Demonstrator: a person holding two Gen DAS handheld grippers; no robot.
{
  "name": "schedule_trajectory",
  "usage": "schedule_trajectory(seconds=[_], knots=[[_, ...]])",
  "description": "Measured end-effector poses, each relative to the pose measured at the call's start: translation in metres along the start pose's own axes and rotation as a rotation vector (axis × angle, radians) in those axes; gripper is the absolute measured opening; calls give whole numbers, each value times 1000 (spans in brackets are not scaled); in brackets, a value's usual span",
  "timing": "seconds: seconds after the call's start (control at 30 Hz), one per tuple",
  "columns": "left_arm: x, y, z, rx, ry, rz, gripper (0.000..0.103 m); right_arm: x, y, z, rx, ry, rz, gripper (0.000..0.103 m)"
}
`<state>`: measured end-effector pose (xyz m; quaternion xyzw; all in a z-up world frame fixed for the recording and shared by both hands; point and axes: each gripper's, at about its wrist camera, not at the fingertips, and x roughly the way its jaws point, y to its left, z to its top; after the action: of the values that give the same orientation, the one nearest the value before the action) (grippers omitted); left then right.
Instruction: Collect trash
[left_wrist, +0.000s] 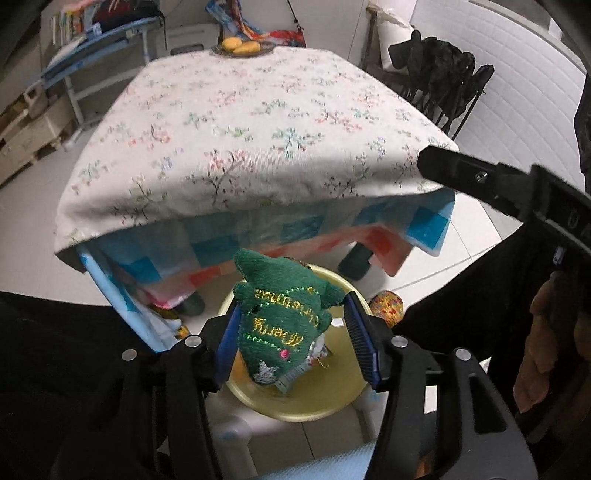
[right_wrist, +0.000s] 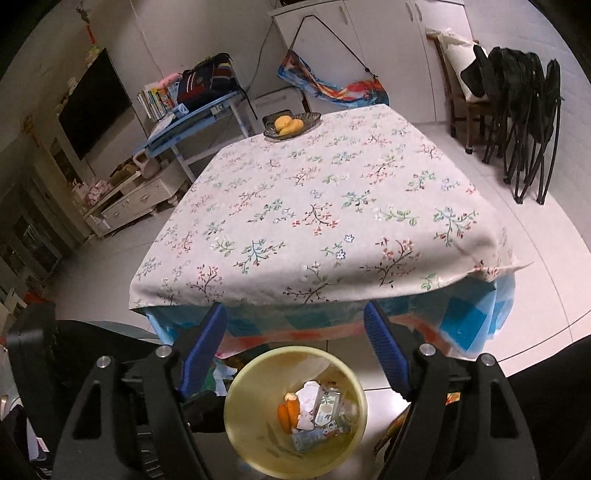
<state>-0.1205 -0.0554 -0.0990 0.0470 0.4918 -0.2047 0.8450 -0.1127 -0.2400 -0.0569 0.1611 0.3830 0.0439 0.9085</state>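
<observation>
A green plush Christmas tree toy (left_wrist: 286, 317) with gold stitched lettering hangs between the fingers of my left gripper (left_wrist: 293, 339), right above a yellow bin (left_wrist: 332, 402). The jaws stand wide; only the left pad (left_wrist: 229, 339) seems to touch the toy. In the right wrist view the yellow bin (right_wrist: 255, 458) holds carrot pieces (right_wrist: 289, 413), crumpled paper and small cartons (right_wrist: 325, 410). My right gripper (right_wrist: 295, 350) is open and empty above the bin, in front of the table edge. The right gripper's finger (left_wrist: 480, 177) also shows at the right of the left wrist view.
A table with a floral cloth (right_wrist: 325, 221) stands just beyond the bin, with a dish of yellow fruit (right_wrist: 290, 125) at its far edge. Black folded chairs (right_wrist: 524, 122) stand at the right. A blue desk (right_wrist: 192, 122) with books stands at the back left.
</observation>
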Motion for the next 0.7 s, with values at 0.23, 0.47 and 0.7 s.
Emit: schedule_trajectory(seconds=[0.23, 0.47, 0.7], knots=[[2, -5, 1, 27, 17, -10, 60, 2, -3, 1, 1, -3, -16, 75], [-6, -1, 3, 7, -31, 2, 67, -1, -1, 0, -7, -11, -24, 76], [-47, 3, 10, -25, -266, 108, 83, -18, 16, 0, -81, -91, -66, 78]])
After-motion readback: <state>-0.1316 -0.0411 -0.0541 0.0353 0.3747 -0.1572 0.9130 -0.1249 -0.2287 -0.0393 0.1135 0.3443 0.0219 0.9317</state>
